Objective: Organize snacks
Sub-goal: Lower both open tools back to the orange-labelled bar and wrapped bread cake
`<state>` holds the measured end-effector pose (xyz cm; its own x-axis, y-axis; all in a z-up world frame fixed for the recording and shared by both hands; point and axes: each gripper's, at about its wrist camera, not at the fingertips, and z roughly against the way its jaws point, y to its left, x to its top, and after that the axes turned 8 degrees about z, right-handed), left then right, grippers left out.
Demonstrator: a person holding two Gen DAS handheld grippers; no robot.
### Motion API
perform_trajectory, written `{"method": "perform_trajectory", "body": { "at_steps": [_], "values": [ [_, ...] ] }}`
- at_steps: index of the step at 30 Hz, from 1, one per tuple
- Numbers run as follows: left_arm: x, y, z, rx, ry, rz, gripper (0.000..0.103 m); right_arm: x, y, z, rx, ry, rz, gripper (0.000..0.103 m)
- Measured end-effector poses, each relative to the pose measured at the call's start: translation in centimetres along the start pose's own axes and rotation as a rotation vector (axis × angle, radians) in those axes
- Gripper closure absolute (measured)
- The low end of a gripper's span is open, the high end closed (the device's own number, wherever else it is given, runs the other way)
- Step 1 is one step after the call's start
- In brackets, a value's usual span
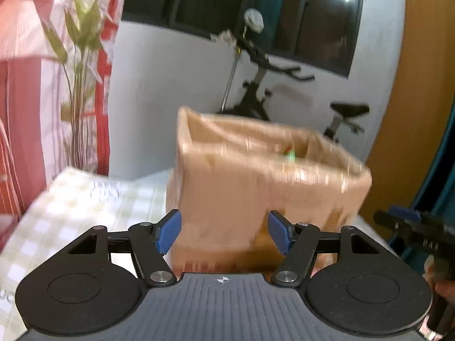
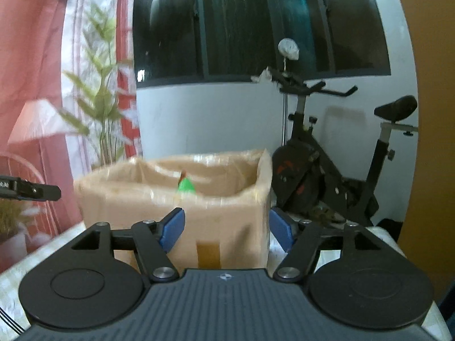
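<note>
An open cardboard box wrapped in shiny tape stands on the checked tablecloth, blurred by motion. In the right wrist view the same cardboard box shows a green snack packet poking up inside it. My left gripper is open just in front of the box, with nothing between its blue pads. My right gripper is also open before the box and holds nothing. The right gripper appears at the right edge of the left wrist view, and the left gripper's tip at the left edge of the right wrist view.
An exercise bike stands behind the table against a white wall. A tall green plant and red-and-white curtains fill the left side. A wooden door or panel is at the right. Dark windows lie above.
</note>
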<state>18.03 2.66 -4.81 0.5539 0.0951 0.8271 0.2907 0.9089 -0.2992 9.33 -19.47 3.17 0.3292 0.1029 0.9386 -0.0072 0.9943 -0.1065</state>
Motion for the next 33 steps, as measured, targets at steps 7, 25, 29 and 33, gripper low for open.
{"method": "perform_trajectory", "body": {
  "at_steps": [7, 25, 29, 33],
  "values": [
    [-5.1, 0.4, -3.0, 0.003, 0.149, -0.038, 0.034, -3.7, 1.3, -0.4, 0.039, 0.119, -0.018, 0.034],
    [-10.5, 0.6, -4.8, -0.078, 0.325, -0.089, 0.034, -10.6, 5.7, -1.7, 0.184, 0.455, 0.002, 0.034],
    [-10.6, -0.1, -5.3, -0.104, 0.345, -0.114, 0.034, -11.3, 6.6, -1.4, 0.209, 0.504, 0.059, 0.034],
    [-10.9, -1.1, -6.3, -0.145, 0.370, -0.151, 0.034, -12.1, 6.8, -1.8, 0.187, 0.545, 0.089, 0.034]
  ]
}}
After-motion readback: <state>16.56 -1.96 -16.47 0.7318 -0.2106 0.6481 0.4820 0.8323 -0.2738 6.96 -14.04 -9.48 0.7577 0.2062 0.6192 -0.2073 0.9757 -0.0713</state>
